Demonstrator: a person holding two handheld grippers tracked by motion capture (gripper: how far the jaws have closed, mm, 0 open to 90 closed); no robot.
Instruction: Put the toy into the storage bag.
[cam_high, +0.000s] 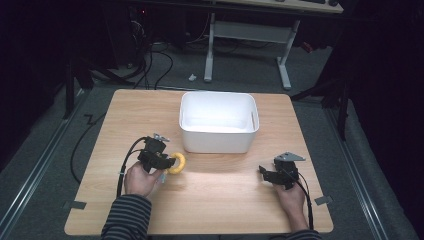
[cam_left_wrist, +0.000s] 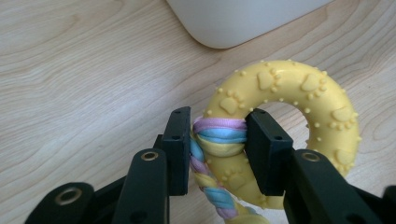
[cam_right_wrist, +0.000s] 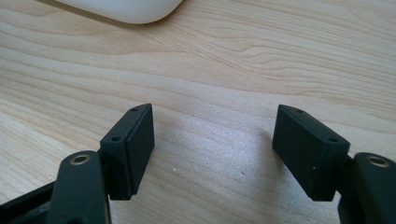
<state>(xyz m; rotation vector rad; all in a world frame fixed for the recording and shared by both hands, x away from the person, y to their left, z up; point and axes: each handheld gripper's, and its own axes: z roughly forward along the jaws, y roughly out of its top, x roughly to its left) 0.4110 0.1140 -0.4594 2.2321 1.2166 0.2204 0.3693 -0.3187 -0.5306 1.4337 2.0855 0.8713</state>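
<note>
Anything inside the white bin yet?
The white bin looks empty: bare pale floor and far wall in the high view. Its near wall hides the front strip of the floor. The yellow ring toy is outside, clamped in the left gripper.

the light wooden table (cam_high: 210, 200) carried a white bin (cam_high: 219, 131) – it sat beyond both grippers, ahead and between them – directly on the bare wood.

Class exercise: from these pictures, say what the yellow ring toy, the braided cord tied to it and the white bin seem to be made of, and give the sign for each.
Yellow ring: likely soft rubber or plastic, matte, with moulded paw prints and small bumps.
Braided cord: seemingly fabric, soft pastel strands plaited and looped round the ring.
White bin: probably plastic, with smooth plain walls and rounded corners.
</note>
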